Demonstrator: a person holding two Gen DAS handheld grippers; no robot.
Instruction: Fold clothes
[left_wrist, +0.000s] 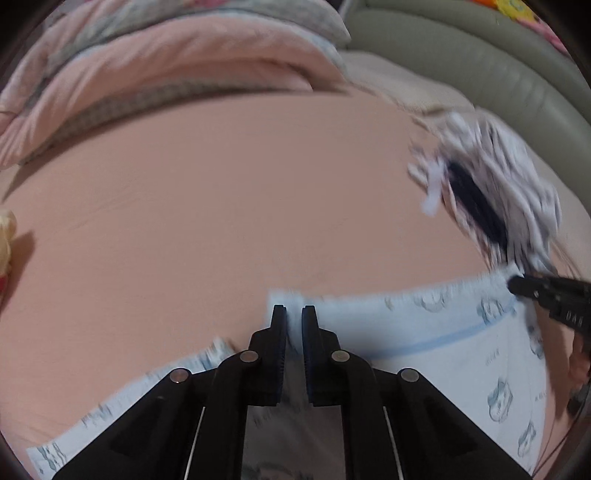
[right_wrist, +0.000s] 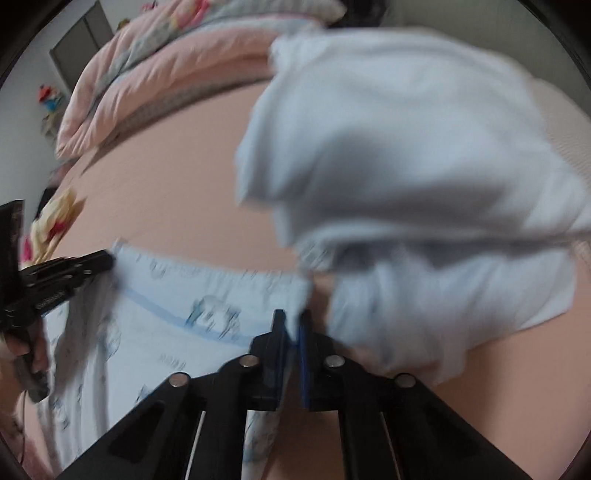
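Left hand-held gripper (left_wrist: 294, 314) and right hand-held gripper (right_wrist: 292, 319) each clench a top corner of the pale blue printed garment (left_wrist: 436, 332), stretched between them above the pink bed (left_wrist: 221, 192). Judged early: no fold yet visible; 2 other garments lie unfolded nearby, a white piece (right_wrist: 406, 166) and a striped one (left_wrist: 487, 184).

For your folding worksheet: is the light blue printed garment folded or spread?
Spread: the printed garment stretches between both grippers, top edge taut across the pink sheet.

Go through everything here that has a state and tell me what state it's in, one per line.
Left gripper: shut on the printed garment's top edge.
Right gripper: shut on the same edge, other corner.
Printed garment: spread between both grippers over the bed.
White pile: crumpled, unfolded.
Striped garment: bunched up, blurred.
Pink quilt: folded in thick layers.
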